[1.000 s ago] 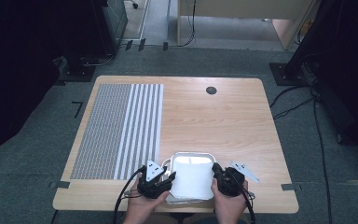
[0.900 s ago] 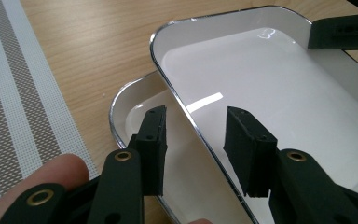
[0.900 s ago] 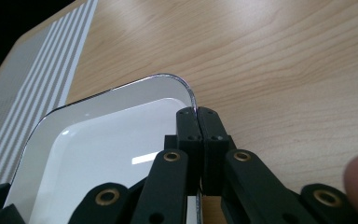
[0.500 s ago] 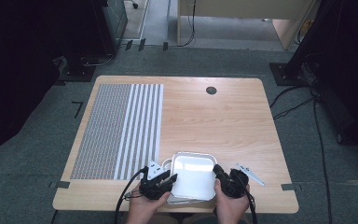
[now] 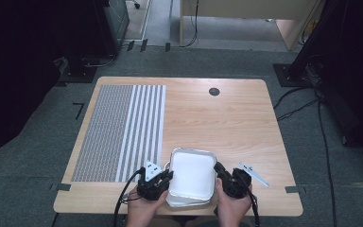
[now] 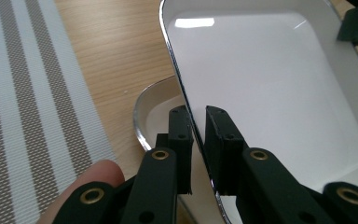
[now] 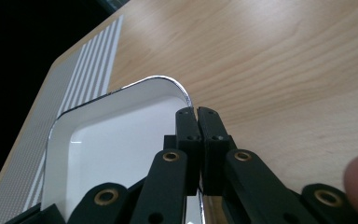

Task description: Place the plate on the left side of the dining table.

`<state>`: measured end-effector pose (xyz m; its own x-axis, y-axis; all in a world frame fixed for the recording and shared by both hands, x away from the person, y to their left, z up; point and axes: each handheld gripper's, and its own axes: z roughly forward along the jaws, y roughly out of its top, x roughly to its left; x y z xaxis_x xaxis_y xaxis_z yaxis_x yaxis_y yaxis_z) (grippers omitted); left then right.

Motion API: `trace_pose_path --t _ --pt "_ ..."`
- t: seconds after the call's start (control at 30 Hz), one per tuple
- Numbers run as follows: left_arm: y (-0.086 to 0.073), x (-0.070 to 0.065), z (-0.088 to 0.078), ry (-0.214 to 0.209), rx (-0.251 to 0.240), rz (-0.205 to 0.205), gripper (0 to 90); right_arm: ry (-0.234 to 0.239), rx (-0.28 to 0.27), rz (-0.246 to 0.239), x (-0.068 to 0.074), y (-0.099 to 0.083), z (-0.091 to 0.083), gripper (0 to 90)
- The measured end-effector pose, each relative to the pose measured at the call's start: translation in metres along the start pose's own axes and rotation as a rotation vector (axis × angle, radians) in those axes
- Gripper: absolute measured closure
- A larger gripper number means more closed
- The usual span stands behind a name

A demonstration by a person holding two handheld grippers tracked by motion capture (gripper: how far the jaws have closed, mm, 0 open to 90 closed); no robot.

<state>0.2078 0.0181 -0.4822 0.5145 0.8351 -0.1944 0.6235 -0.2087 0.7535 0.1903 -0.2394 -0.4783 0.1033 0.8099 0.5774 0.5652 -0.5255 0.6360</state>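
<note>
Two-handed grab on top white tray [image 5: 192, 171] at near table [image 5: 227, 118] edge, stacked on second tray [image 6: 156, 114] beneath. Right tool [image 7: 198, 116] clamped tight on tray's right rim. Left tool [image 6: 198, 119] just been closing, jaws narrow, straddling left rim, pads about on it. Step in hand: securing both sides before lift. Next: firm up left grip, then raise level with both hands together so lower tray stays behind. Striped mat [image 5: 123, 132] lies left, probable destination.
</note>
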Motion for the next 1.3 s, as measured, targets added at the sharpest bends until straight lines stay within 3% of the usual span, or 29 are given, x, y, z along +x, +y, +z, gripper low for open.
trace_pose_path --t 0.1,0.43,0.77,1.07,1.3 --pt "-0.001 0.007 0.001 0.001 0.012 -0.021 82.1 0.003 -0.006 -0.043 0.01 0.002 0.003 89.6" --pt "0.001 0.006 0.002 0.014 0.01 -0.025 82.9 0.01 0.009 -0.03 0.009 0.004 0.006 89.8" --pt "0.008 0.011 -0.007 0.016 -0.011 -0.047 84.2 0.026 0.016 -0.067 0.014 0.008 0.007 90.0" --pt "0.014 0.026 -0.017 0.031 -0.021 -0.07 84.4 0.045 0.03 -0.098 0.034 0.013 0.014 90.0" --pt "0.02 0.05 -0.032 0.054 -0.039 -0.105 85.0 0.077 0.038 -0.147 0.06 0.016 0.027 90.0"
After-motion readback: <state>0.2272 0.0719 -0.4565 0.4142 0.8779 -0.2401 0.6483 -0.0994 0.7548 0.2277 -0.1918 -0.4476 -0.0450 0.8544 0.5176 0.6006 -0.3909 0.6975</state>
